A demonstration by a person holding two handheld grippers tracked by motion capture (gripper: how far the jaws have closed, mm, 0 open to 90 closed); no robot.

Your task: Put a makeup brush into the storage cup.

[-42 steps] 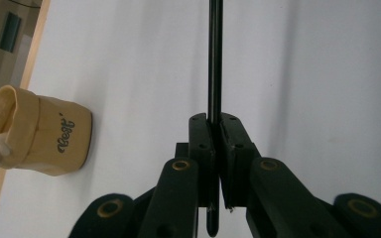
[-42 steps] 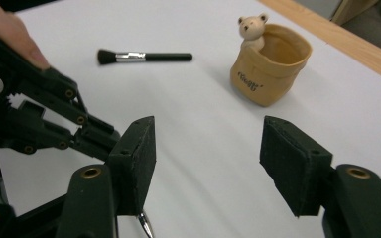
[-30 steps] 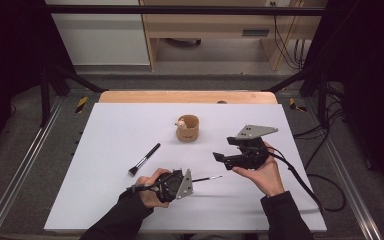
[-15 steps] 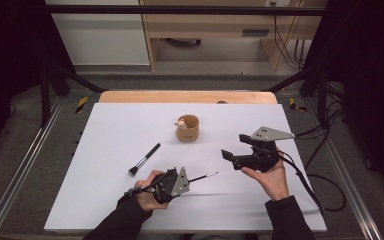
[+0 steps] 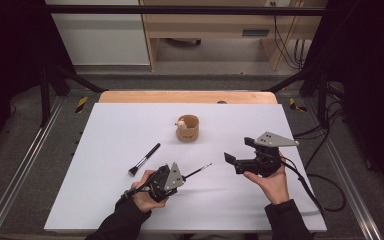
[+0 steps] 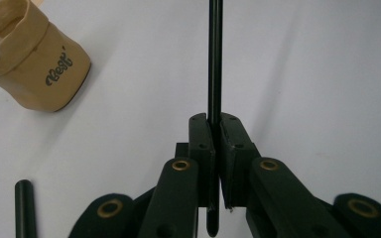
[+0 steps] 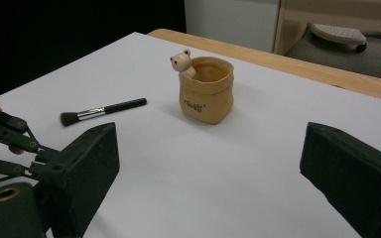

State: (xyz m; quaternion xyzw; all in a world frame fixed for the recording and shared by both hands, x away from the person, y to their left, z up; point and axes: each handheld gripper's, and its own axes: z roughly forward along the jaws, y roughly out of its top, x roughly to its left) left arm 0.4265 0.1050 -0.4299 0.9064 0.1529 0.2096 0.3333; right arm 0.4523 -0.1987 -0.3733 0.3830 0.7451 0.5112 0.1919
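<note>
the thin black brush point(image 5: 198, 172) you are holding in your left gripper point(image 5: 166, 179) is lying almost level just above the white table point(image 5: 105, 210), its long axis running from your left hand up and to the right in the high view, with the free tip aiming at the gap between the tan fabric pot point(image 5: 188, 128) and your right gripper point(image 5: 230, 159). in the left gripper view the slim handle point(image 6: 214, 59) is running straight out between the two black pads point(image 6: 201, 144), which are pinching it tight, and a short stub of it is sticking back behind them. so the pot is sitting ahead of that tip and off to its left, well apart from it, with its mouth facing up and a small bear figure point(image 7: 182, 61) at the rim; i judge that the handle's far end is needing to swing left and tip upward before it is going in. your right gripper is floating near the tip, jaws pointing left toward it, and they have just been opening; in the right gripper view they are standing wide with nothing between them, looking across at the pot. of the two, your right hand is the nearer to the pot. the flat-headed makeup brush point(image 5: 144, 159) is lying apart on the table, left of your left gripper, on a similar slant.
</note>
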